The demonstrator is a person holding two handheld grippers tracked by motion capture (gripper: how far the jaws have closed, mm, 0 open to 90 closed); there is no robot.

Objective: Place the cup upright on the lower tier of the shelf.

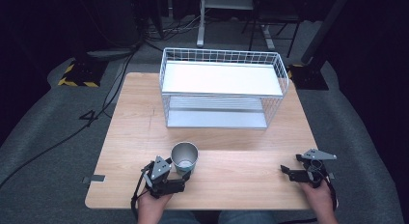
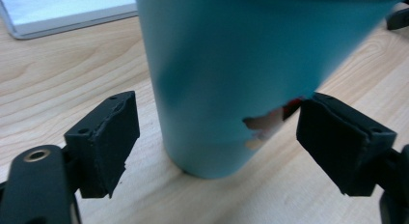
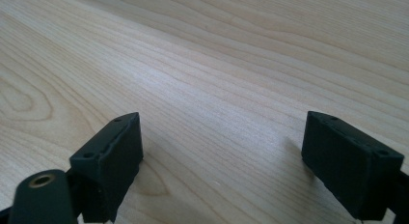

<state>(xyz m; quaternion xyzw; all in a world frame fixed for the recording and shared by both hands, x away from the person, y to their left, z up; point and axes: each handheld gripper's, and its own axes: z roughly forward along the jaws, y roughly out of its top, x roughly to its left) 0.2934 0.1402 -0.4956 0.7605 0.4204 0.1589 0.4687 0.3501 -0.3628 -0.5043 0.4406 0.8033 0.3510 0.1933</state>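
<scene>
Tabletop, left tongs (image 2: 217, 142) agape around cup (image 2: 231, 79)

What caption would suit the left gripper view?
Open left gripper straddling a teal cup that stands on the wooden table.

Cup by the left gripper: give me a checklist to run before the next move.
1. Cup upright on the table: ok.
2. Cup between the left gripper fingers: ok, one on each side of it.
3. Fingers pressing on the cup: not ok, a gap shows on both sides in the left gripper view.
4. Right gripper free: ok, open over bare wood.
5. Rack shelves free: ok, both look bare in the high view.
6. Cup contents: cannot tell, the inside is too dim from above.
</scene>
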